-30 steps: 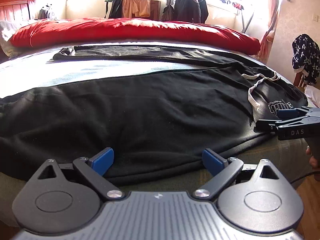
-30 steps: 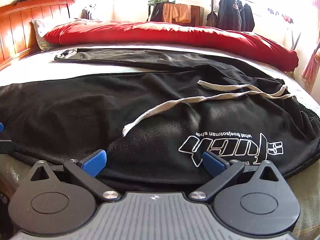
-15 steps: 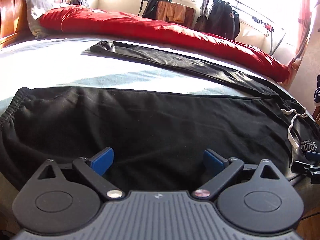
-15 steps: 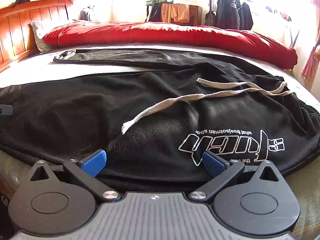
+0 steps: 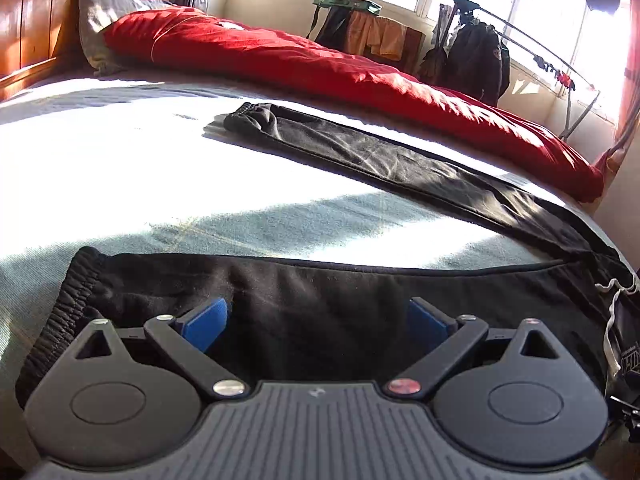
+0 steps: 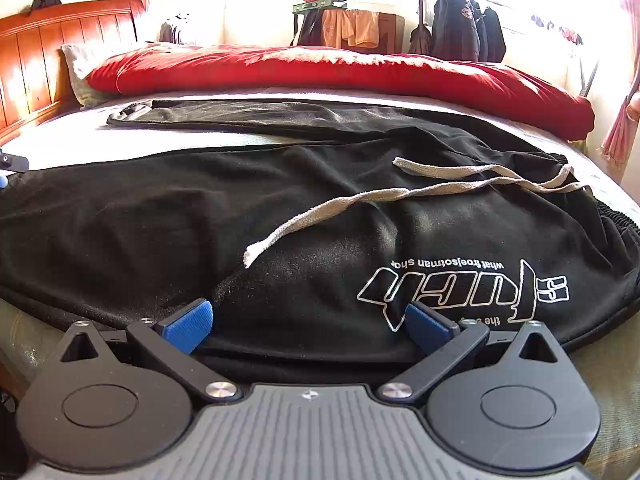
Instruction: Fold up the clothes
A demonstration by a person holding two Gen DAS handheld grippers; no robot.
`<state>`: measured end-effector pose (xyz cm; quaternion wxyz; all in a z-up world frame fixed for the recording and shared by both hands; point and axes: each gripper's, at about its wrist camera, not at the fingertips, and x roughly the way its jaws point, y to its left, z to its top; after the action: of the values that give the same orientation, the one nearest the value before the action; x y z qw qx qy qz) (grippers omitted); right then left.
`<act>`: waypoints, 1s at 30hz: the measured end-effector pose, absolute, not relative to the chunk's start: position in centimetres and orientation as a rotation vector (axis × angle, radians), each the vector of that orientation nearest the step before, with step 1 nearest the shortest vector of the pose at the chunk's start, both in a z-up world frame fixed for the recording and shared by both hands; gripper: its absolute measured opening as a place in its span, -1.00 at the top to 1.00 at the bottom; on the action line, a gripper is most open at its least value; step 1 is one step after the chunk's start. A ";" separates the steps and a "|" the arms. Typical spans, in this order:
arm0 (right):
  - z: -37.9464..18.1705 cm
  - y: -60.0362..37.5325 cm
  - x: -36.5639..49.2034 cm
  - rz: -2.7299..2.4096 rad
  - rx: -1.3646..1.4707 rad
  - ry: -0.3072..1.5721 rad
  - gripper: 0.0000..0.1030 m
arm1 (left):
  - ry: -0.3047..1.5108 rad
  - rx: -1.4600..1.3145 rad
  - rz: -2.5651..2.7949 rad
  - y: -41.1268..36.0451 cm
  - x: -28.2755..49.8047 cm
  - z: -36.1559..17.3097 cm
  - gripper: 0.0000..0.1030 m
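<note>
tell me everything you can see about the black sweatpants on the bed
The black sweatpants look like soft, slightly linty fleece and lie spread flat across the pale bed sheet, legs apart: one leg runs along the near edge, ending in a ribbed cuff, the other angles toward the red duvet. A cream drawstring lies loose over the front, near an elastic waistband. A white outlined logo with small text sits by the right gripper. Both it and the left gripper are open at the near edge, gripping nothing.

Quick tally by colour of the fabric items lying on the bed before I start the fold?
Black: 1, the sweatpants, both legs spread out
Red: 1, the duvet along the far side
Grey: 1, the pillow by the headboard
Total: 3
</note>
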<state>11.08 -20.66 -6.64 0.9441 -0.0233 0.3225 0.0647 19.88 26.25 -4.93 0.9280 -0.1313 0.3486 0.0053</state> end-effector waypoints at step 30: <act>-7.0 -20.7 10.9 0.124 -0.042 0.630 -1.00 | 0.764 -0.306 -0.055 25.1 11.9 -4.0 -0.92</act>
<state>10.85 -20.71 -7.00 0.9486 -0.0206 0.3097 0.0611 11.92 25.12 -3.98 0.9161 -0.1486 0.3713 -0.0269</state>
